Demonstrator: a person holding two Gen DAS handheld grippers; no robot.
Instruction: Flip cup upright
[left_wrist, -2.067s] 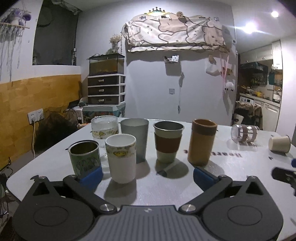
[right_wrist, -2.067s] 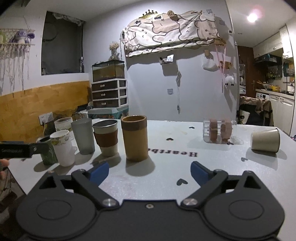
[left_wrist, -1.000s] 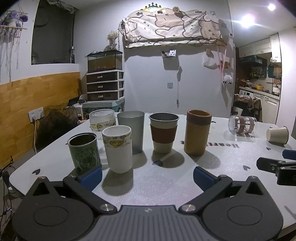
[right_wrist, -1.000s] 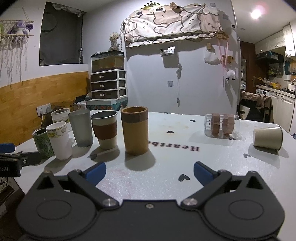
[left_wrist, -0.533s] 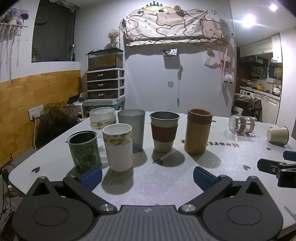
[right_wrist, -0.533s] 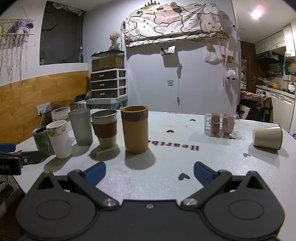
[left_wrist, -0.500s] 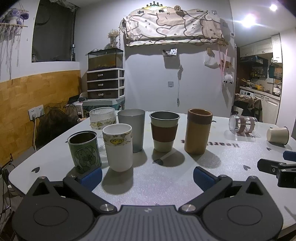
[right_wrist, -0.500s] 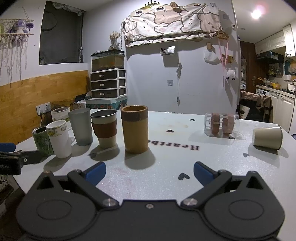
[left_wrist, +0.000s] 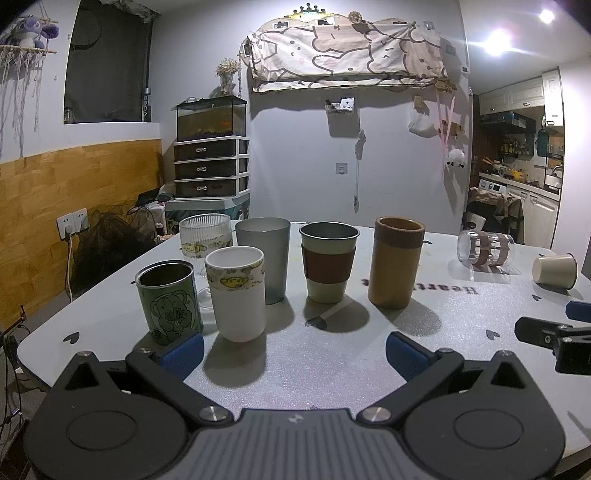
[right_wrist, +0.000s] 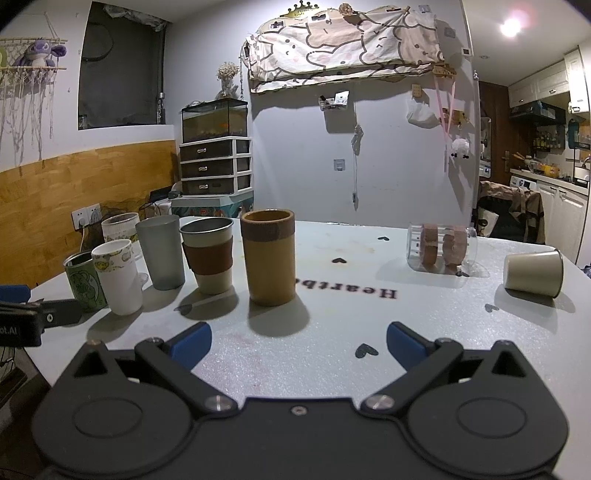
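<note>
Both the left gripper (left_wrist: 294, 350) and right gripper (right_wrist: 298, 341) hover with fingers wide apart, holding nothing, well short of the tipped beige cup (right_wrist: 533, 273).

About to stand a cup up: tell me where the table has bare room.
Bare: the table between the tall brown cup and the tipped glass cup, and the near strip. Crowded: the left cluster around the white cup. The beige cup lies far right.

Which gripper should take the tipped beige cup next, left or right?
Probably right. The beige cup lies on its side at the table's right end, nearer the open right gripper. The open left gripper faces the upright cups at the other end.
</note>
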